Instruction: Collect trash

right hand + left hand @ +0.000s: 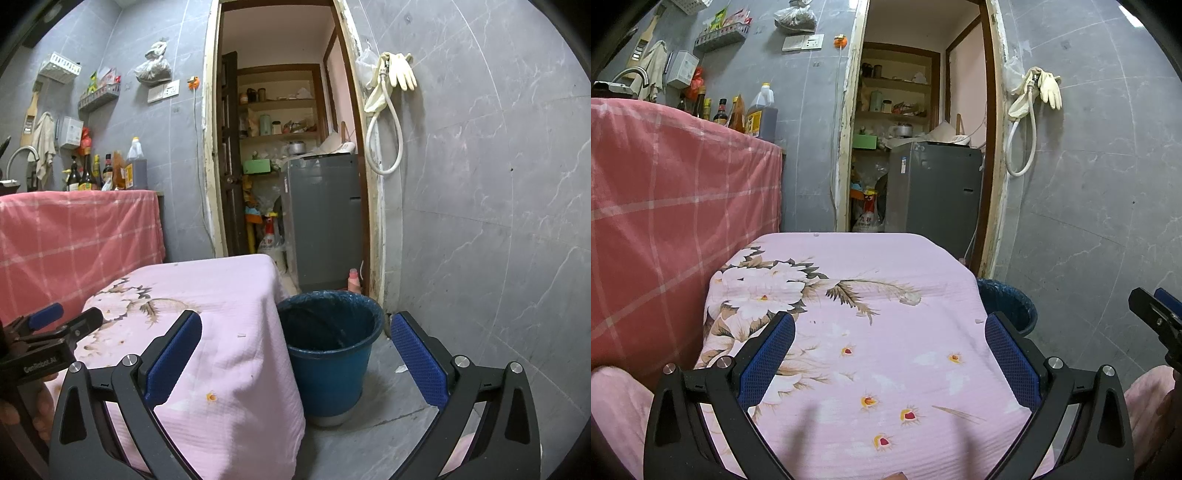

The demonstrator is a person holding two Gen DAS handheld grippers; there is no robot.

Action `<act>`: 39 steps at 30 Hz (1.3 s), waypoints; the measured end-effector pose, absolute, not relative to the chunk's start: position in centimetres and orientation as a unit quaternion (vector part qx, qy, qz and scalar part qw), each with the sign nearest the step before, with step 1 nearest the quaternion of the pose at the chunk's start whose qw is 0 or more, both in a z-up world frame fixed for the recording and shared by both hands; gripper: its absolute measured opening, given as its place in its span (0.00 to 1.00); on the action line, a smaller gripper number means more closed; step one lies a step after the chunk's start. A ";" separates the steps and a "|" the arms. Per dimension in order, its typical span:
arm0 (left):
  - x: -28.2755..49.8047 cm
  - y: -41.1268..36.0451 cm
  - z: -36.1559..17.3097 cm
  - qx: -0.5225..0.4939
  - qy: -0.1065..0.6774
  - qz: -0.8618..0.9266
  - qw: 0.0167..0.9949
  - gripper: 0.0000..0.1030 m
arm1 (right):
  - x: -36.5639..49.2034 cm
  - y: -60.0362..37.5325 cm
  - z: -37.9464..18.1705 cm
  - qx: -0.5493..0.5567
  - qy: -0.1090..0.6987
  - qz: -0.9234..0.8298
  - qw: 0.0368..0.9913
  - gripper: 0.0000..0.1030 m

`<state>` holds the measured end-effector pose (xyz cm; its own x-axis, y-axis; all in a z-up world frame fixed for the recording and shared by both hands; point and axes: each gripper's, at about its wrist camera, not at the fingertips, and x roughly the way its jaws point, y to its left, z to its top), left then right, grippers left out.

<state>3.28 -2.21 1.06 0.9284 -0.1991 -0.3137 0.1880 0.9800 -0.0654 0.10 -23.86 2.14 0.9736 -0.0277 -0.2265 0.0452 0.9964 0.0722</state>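
Note:
A blue bucket lined with a dark bag stands on the floor at the right side of a small table under a pink flowered cloth; in the left wrist view only the bucket's rim shows past the cloth. My left gripper is open above the cloth with nothing between its blue pads. My right gripper is open too, held over the table's right edge and the bucket. A few tiny pale scraps lie on the cloth. Each gripper shows at the edge of the other's view.
A counter draped in red checked cloth stands at the left with sauce bottles on it. An open doorway behind the table shows shelves and a grey appliance. Rubber gloves and a hose hang on the grey tiled wall.

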 end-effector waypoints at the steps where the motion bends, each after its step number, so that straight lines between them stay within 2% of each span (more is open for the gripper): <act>1: 3.3 -2.2 1.1 -0.018 0.161 -0.098 0.982 0.98 | 0.1 -23.8 2.1 0.039 0.114 -0.018 0.993 1.00; 39: 3.2 -2.1 1.0 -0.019 0.162 -0.099 0.982 0.98 | 0.1 -23.9 2.2 0.039 0.113 -0.019 0.993 1.00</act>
<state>3.23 -2.05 0.98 0.9283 -0.1997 -0.3135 0.1872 0.9798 -0.0699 0.09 -23.91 2.15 0.9737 -0.0282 -0.2261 0.0460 0.9962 0.0735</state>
